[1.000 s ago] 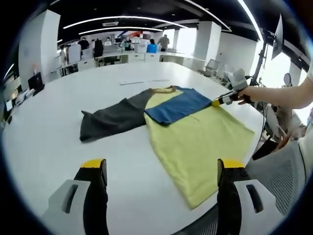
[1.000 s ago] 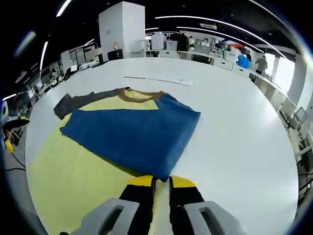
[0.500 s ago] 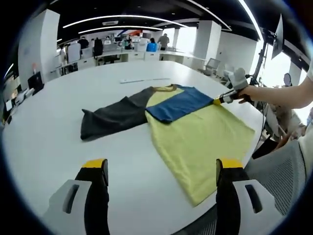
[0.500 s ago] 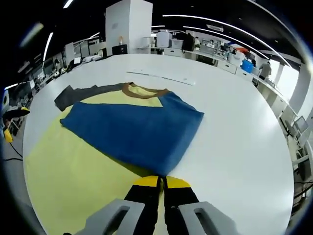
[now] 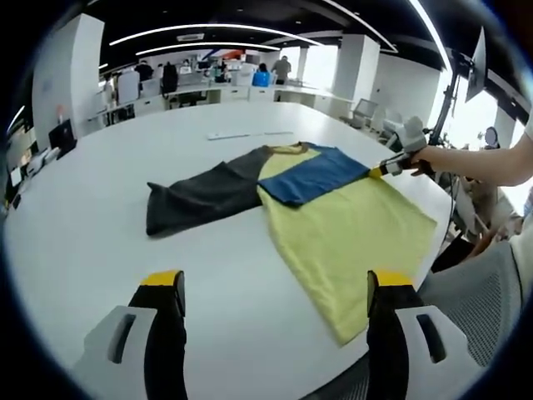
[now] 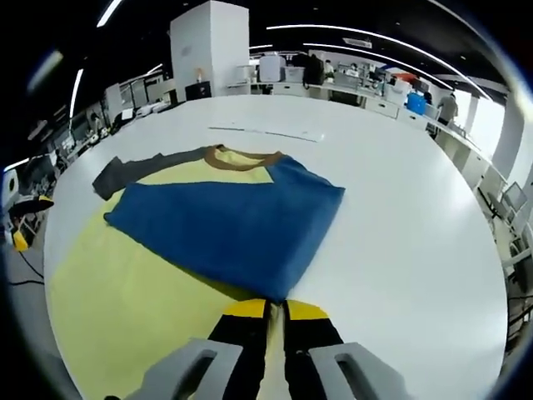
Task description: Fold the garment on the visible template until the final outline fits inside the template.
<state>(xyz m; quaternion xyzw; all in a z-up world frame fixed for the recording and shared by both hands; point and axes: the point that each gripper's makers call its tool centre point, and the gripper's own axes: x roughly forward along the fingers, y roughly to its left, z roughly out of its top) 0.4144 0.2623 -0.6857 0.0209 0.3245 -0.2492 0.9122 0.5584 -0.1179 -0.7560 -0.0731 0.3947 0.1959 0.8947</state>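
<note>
You are dragging the blue sleeve (image 6: 225, 229) a little further across the yellow garment (image 5: 350, 237), right gripper (image 6: 268, 310) apparently clenched on its cuff at 6 o'clock, left gripper (image 5: 275, 287) idling released, so folding is just starting.

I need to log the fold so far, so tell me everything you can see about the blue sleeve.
The blue sleeve looks like soft knit fabric, folded flat across the yellow body of the garment, its upper end beside the brown collar. It lies smooth, with one edge on the white table. The right gripper is shut on its near corner, the cuff end. In the left gripper view it is the blue patch beside the dark grey sleeve.
</note>
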